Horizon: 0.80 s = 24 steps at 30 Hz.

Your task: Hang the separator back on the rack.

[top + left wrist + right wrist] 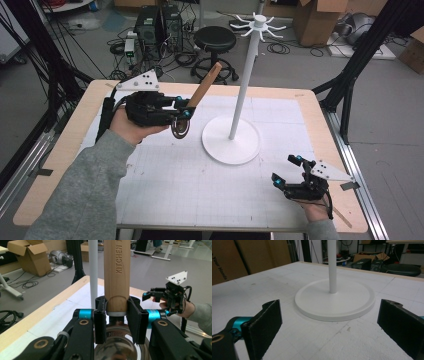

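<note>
The ladle (192, 102), a wooden-handled one with a metal bowl, was up off the bench (65, 145) in the left claw (182, 107), over the left half of the white mat. Its handle slanted up and away toward the far edge, while the bowl hung just below the claw's tips. In the left gripper view the ladle's handle (116, 275) stood straight up between the two black pads (136, 320), which pressed on it from either side just above the metal collar — closed on it, then, with the shiny bowl showing under the jaws. Letters stamped into the wood read "KITCHEN".

Just to the right of the ladle stood the white stand (231, 140), its round base flat on the mat and its thin pole rising to a ring of hooks at the top. The ladle was near the pole but not touching it.

The right claw (289, 175) sat low near the front right corner of the bench, well apart from the ladle. Its jaws were spread wide with nothing between them — in the right gripper view they framed the stand's base (334, 302) across bare mat.
</note>
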### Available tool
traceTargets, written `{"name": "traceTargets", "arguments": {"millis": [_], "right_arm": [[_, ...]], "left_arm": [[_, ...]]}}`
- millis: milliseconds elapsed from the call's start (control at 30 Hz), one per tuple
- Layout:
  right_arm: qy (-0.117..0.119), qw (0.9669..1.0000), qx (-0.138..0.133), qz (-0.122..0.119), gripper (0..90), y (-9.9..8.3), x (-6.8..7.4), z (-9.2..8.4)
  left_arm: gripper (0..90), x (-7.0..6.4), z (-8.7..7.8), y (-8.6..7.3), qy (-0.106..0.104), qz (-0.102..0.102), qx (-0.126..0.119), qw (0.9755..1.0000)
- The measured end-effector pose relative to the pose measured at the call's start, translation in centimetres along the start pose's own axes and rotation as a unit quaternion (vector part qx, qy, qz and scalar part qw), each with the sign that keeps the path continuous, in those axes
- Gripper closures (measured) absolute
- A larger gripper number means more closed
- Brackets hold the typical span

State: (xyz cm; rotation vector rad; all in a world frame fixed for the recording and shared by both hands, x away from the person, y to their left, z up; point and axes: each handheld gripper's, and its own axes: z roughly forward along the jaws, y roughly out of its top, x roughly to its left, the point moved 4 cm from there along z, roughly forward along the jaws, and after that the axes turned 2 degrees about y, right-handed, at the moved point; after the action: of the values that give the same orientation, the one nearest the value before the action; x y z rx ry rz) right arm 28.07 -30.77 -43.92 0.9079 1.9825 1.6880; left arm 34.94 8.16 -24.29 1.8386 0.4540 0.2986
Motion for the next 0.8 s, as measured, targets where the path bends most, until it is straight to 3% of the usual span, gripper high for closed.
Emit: {"name": "traceTargets", "arguments": {"millis": [433,800], "right_arm": [[0.001,1.0000,0.001,-0.001,4.8,-0.1,0.0,0.0],[-0.002,1.0000,-0.004,0.000,4.8,-0.1,0.0,-0.6]], "left_arm": [[69.4,0.2,1.3,2.0,0.012,0.009,-0.014,0.9998],[69.4,0.9,1.7,4.0,0.026,0.004,-0.032,0.9991]]}}
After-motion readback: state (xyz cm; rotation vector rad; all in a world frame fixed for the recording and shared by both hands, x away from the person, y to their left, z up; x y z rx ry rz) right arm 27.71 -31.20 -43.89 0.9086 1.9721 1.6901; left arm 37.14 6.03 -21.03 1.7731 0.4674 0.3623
